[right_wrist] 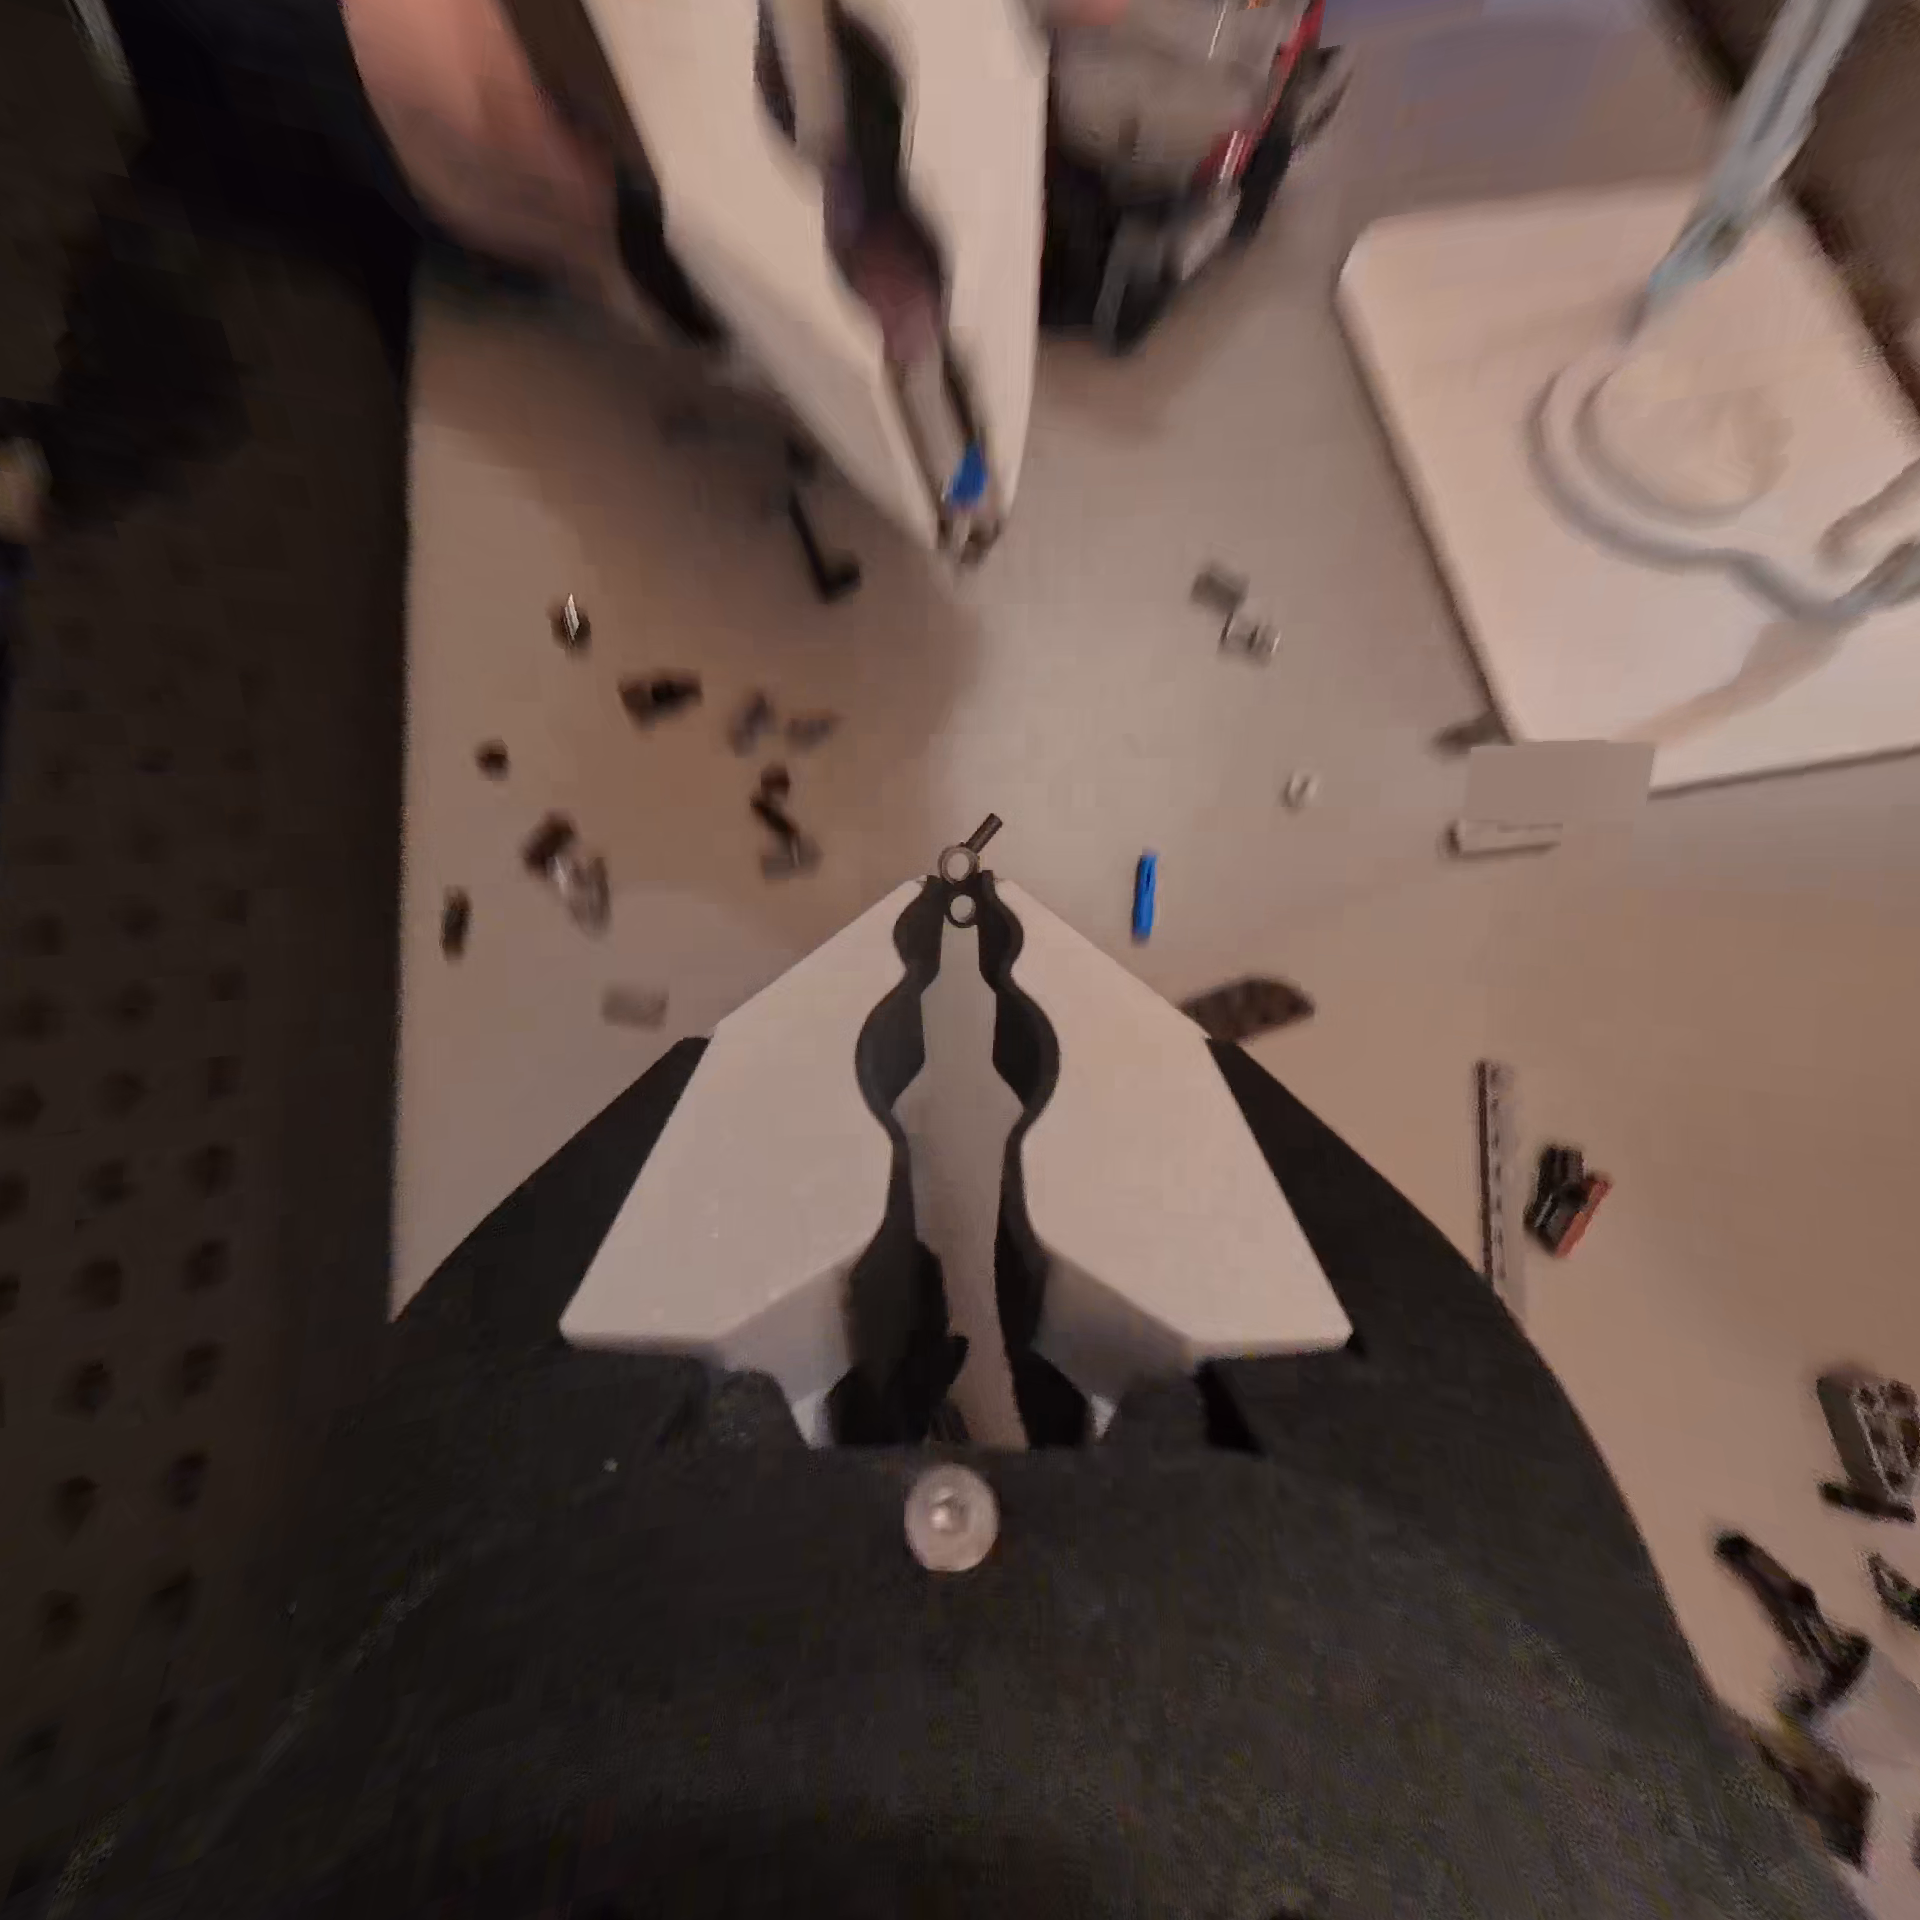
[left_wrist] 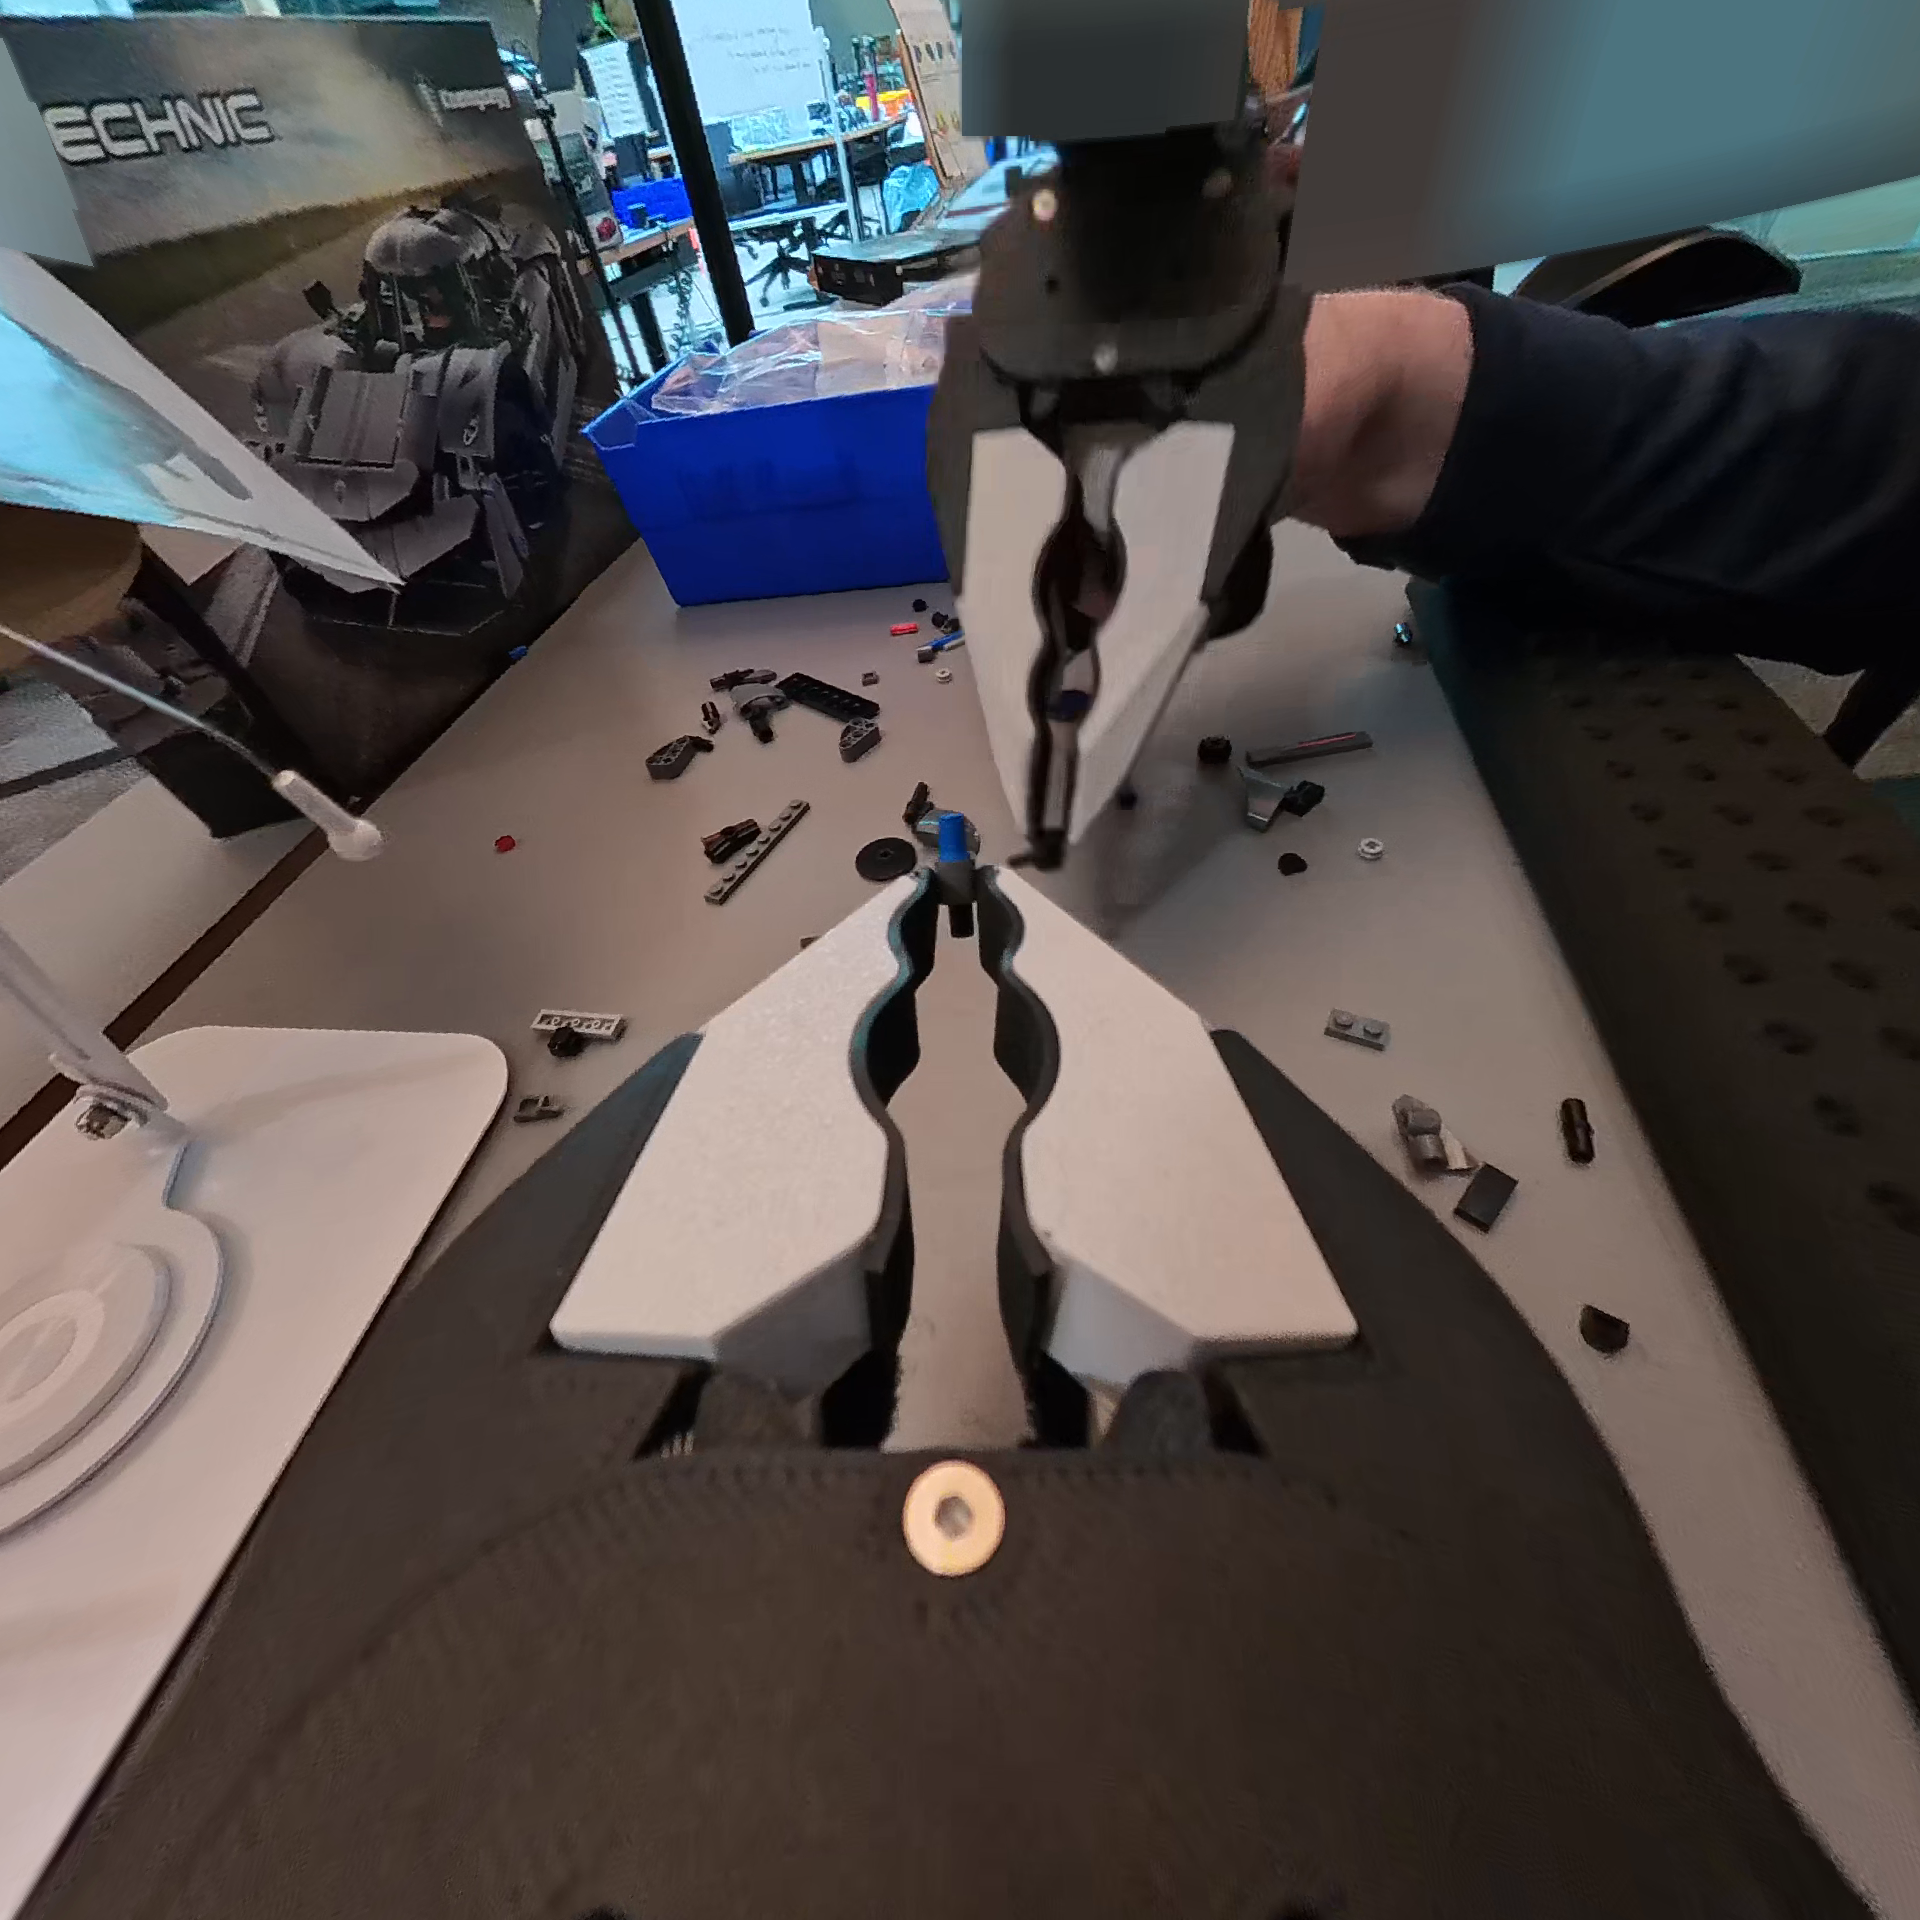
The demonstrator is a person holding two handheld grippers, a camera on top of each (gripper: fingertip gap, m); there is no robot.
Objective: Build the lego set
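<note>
The left gripper [left_wrist: 958, 883] is nearly closed, its tips pinching a small grey connector with a blue pin [left_wrist: 952, 840] standing up from it and a short black stub below. It hangs low over the grey table [left_wrist: 540, 894]. In the right wrist view this same gripper [right_wrist: 961, 520] shows blurred at the top, the blue pin [right_wrist: 966, 476] at its tip.

The right gripper [right_wrist: 961, 883] is also nearly closed, gripping a small dark piece [right_wrist: 961, 883] with two round holes and a short black peg angled off its top. In the left wrist view it [left_wrist: 1044, 847] points steeply down from above, held by a hand [left_wrist: 1371, 416] in a dark sleeve, its tips just right of the left gripper's tips and close to the table.

Loose Lego parts lie scattered on the table: a long grey plate [left_wrist: 758, 850], a black disc [left_wrist: 885, 860], a black holed beam [left_wrist: 829, 694], grey angled pieces, small black pins and a tiny red piece [left_wrist: 506, 843]. A second blue pin [right_wrist: 1144, 896] lies on the table just right of the right gripper's tips.

A blue bin [left_wrist: 790, 488] with clear plastic bags stands at the far side, the set's box [left_wrist: 312, 343] upright to its left. A white stand base [left_wrist: 260, 1195] sits at the near left.
</note>
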